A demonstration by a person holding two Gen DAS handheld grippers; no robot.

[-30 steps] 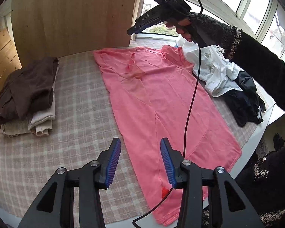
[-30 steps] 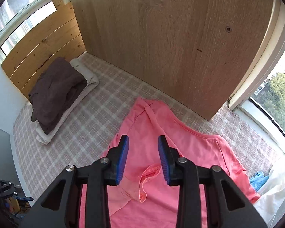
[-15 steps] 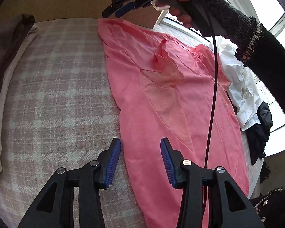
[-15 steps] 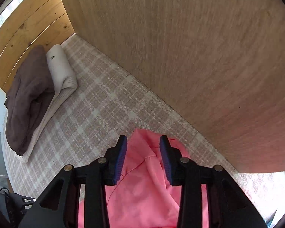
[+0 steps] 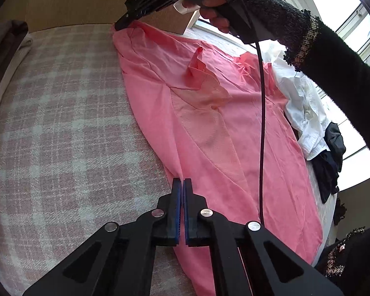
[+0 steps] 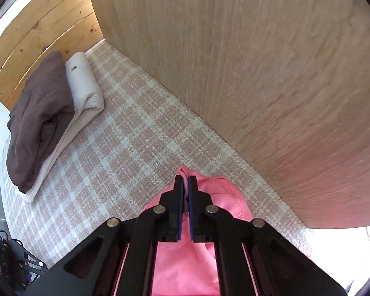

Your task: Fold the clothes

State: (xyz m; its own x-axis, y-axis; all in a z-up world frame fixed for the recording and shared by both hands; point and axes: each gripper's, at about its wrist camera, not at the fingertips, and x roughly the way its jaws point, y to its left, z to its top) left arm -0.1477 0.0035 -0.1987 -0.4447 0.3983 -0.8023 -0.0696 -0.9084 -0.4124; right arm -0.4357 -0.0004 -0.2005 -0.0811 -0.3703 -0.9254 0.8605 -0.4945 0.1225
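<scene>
A pink shirt (image 5: 209, 123) lies spread flat on the checked tablecloth (image 5: 61, 135). My left gripper (image 5: 181, 182) is shut on the shirt's left side edge, with fabric pinched between the blue pads. My right gripper (image 6: 185, 180) is shut on the shirt's far corner (image 6: 182, 259), close to the wooden panel. In the left wrist view the right gripper (image 5: 122, 24) bites that same corner, held by a hand in a black sleeve (image 5: 308, 37). Its black cable (image 5: 261, 123) hangs across the shirt.
A folded brown garment (image 6: 42, 118) on a cream one (image 6: 83, 88) sits at the table's left. An upright wooden panel (image 6: 259, 74) borders the far side. White clothes (image 5: 303, 113) and black clothes (image 5: 330, 160) are heaped at the right, by the window.
Both grippers came down onto the pink shirt and shut: the left on its side edge, the right on its far corner.
</scene>
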